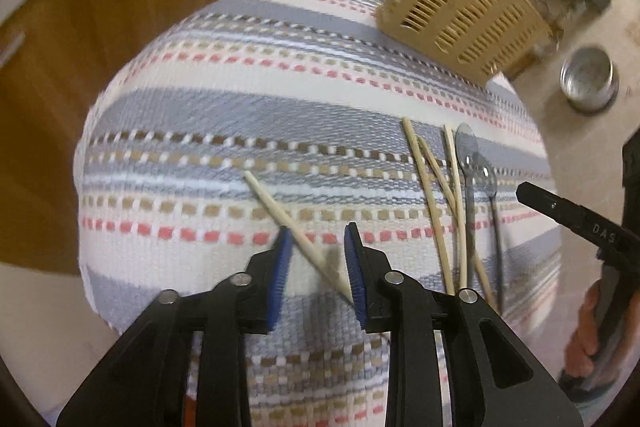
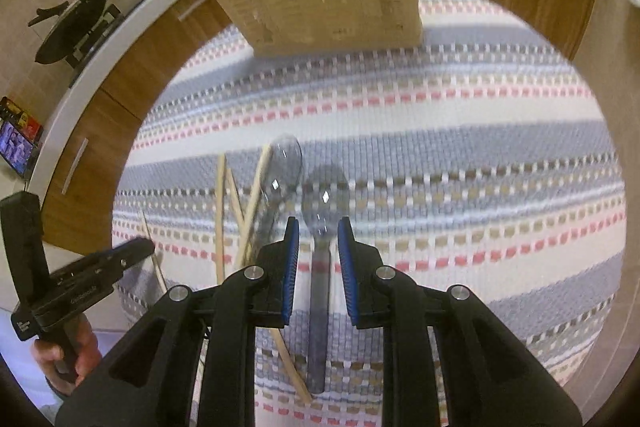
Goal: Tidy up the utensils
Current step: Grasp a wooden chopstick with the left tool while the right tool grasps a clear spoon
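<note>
Striped woven cloth (image 1: 224, 115) in grey, cream and pink fills both views, with wooden cabinet fronts (image 1: 80, 27) curving behind it. Only the left wrist view catches the round metal tin (image 1: 589, 79) on the pale floor at upper right; only the right wrist view shows the black fan-like object (image 2: 76, 23) at upper left. A slatted tan basket (image 1: 460, 15) sits at the top of both.

Left gripper (image 1: 318, 247) points steeply down, blue pads apart, a lone chopstick (image 1: 280, 215) lying slantwise between them (untouched, as far as I can see). At lower right a hand (image 1: 588, 339) grips the other tool's handle.

Right gripper (image 2: 318, 239) also tilts down, jaws standing apart and straddling the handle of a clear plastic spoon (image 2: 325, 195), pads clear of it. A second clear spoon (image 2: 285, 163) lies just left, its bowl higher in frame, beside a loose crossing bundle of chopsticks (image 2: 220, 211). In the left wrist view that cluster sits at centre right, well apart from the lone chopstick.
</note>
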Demonstrator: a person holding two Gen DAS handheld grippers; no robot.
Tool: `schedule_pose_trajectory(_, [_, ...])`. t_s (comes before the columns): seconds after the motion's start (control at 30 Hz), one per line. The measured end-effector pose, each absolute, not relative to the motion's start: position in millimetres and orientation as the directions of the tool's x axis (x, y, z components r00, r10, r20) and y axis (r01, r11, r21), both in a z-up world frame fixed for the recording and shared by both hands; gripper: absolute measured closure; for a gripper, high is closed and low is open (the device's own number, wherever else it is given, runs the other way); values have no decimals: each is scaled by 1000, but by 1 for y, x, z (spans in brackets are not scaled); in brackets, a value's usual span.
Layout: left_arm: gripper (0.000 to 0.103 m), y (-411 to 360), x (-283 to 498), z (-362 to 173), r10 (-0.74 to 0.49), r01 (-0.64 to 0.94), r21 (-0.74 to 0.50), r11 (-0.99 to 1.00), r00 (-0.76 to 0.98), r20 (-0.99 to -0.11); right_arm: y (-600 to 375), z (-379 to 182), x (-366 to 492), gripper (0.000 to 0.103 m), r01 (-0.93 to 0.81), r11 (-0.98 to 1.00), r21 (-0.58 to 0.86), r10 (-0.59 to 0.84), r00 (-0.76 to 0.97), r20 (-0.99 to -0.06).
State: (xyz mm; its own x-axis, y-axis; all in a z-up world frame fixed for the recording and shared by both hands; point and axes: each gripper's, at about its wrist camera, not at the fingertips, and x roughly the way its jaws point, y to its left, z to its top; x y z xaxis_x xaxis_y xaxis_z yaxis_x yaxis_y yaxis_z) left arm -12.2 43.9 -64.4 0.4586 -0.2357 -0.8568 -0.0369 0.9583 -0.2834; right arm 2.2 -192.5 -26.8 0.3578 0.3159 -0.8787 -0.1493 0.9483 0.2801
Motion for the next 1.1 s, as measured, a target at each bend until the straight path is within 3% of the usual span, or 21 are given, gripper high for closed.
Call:
schedule_pose_trajectory(0.07, [64,29,-8,-62,-233,21,-253,967,464,-854,-194,-34,3,85,-144,945,294,326,330,-886])
schedule_pose_trajectory(0.17, [66,11,-7,-62,-204,107,-174,979,485,-850,-192,-43,7,85,-138,933,332,358,283,-890])
schedule_pose_trajectory(0.33, [78,-5,-1,-61,-212,248,-95,964,503,-838,-176,-51,11,85,-155,943,296,328,259,-909])
schedule_pose_trajectory(0.5, [79,-2,7,-61,-343,355,-192,915,435,-832,-155,-54,13,85,-202,962,183,234,265,-935])
schedule_pose_trajectory(0.7, [78,6,13,-62,-329,266,-237,934,393,-858,-139,-54,12,88,-244,965,95,159,257,-953])
schedule_pose_trajectory(0.83, [69,-13,22,-61,-257,235,-179,955,358,-898,-130,-55,18,88,-257,963,83,140,212,-967])
schedule_pose_trajectory(0.9, [74,-25,22,-61,-180,233,-97,968,367,-913,-128,-58,20,89,-265,962,63,123,214,-969])
schedule_pose_trajectory(1.0, [94,-36,19,-62,-61,209,25,978,398,-916,-120,-59,20,92,-280,960,20,91,242,-966])
schedule_pose_trajectory(1.1, [100,-33,18,-60,-65,195,18,981,412,-909,-123,-60,18,93,-257,964,63,130,253,-959])
